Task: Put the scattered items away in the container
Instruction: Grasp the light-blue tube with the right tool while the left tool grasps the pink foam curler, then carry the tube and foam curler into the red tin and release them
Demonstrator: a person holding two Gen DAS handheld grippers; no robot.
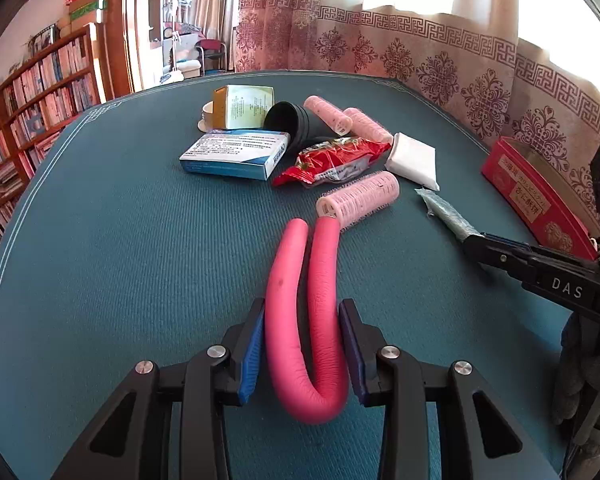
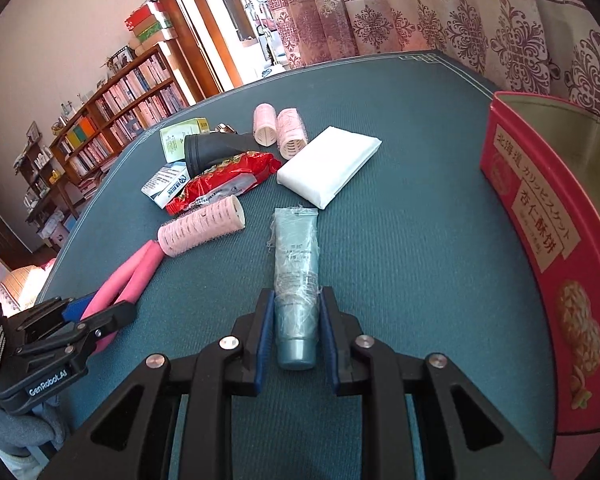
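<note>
My left gripper is shut on a bent pink foam roller that lies folded on the green mat. My right gripper is shut on a grey-blue tube wrapped in plastic, lying on the mat. The red biscuit tin stands open at the right; it also shows in the left wrist view. A pink hair curler lies just beyond the foam roller's ends.
A scattered pile sits further back: a blue-white box, a red snack packet, a white tissue pack, a black cup on its side, two more pink curlers and a green-white box.
</note>
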